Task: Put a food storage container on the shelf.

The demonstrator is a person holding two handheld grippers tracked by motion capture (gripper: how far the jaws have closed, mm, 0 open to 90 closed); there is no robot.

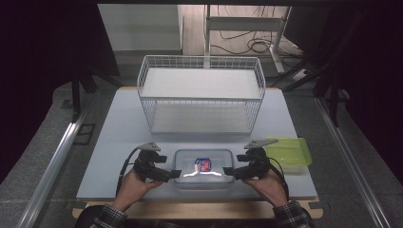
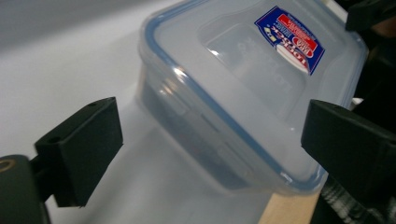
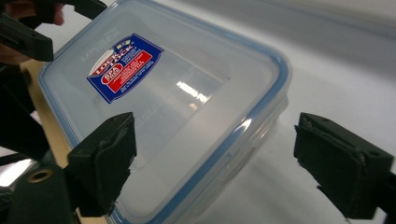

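Both tongs, left (image 1: 175,174) & right (image 1: 228,171), released, flanking lidded plastic box (image 1: 203,167) w/o touching. Looks light, stiff, slick. Grip short ends under lid rim.

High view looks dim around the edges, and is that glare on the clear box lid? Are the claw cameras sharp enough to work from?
High view: dark surroundings, lit table, a bright glare streak on the clear box lid. Left gripper view: the label readable, near claw pads soft. Right gripper view: small glint on the lid, label legible, background washed out.
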